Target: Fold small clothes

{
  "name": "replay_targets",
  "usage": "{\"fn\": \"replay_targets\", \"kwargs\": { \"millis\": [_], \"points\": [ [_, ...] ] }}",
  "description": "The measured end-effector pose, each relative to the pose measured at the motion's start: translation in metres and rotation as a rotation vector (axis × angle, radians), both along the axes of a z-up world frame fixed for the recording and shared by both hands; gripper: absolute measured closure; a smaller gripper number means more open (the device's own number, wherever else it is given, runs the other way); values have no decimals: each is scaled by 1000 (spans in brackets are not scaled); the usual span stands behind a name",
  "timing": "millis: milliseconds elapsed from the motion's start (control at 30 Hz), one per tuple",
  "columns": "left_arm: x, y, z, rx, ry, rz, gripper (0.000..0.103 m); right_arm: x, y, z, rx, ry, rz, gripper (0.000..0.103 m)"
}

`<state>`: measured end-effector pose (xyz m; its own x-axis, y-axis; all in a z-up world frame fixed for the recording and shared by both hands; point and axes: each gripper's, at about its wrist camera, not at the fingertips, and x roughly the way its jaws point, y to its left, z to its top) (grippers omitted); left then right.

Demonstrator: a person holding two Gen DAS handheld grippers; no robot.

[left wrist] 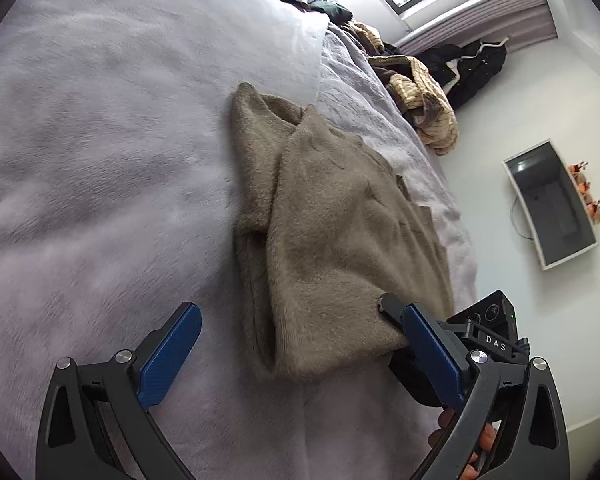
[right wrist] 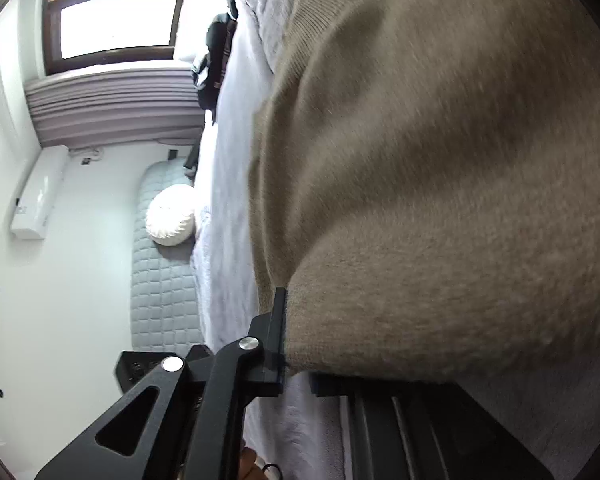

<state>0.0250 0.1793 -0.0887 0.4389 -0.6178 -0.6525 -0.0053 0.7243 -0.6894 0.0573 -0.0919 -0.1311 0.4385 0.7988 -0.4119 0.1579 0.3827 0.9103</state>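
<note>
left tongs point(left wrist: 296, 344): spread wide | right tongs point(right wrist: 296, 340): clamped, pinching

Sweater point(left wrist: 332, 216) lies on the bed point(left wrist: 100, 160), near its right edge. Clothes pile point(left wrist: 424, 104) sits behind it, at the same edge.

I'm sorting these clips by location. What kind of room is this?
Most likely a bedroom: the taupe sweater lies on a bed with a lilac blanket, a quilted headboard with a round white cushion stands against the wall, and a window sits above.
</note>
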Motion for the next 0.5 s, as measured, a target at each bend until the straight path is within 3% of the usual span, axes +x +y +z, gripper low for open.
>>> {"fn": "replay_targets", "kwargs": {
  "millis": [167,300,500],
  "points": [
    [38,-14,-8,-107,25,-65,2,9,2,39,-71,-133,49,94],
    [71,-31,-15,-206,61,-95,2,13,5,54,-125,-179,85,94],
    [108,-72,-4,-187,50,-154,2,13,0,49,-132,-166,105,94]
  ]
}}
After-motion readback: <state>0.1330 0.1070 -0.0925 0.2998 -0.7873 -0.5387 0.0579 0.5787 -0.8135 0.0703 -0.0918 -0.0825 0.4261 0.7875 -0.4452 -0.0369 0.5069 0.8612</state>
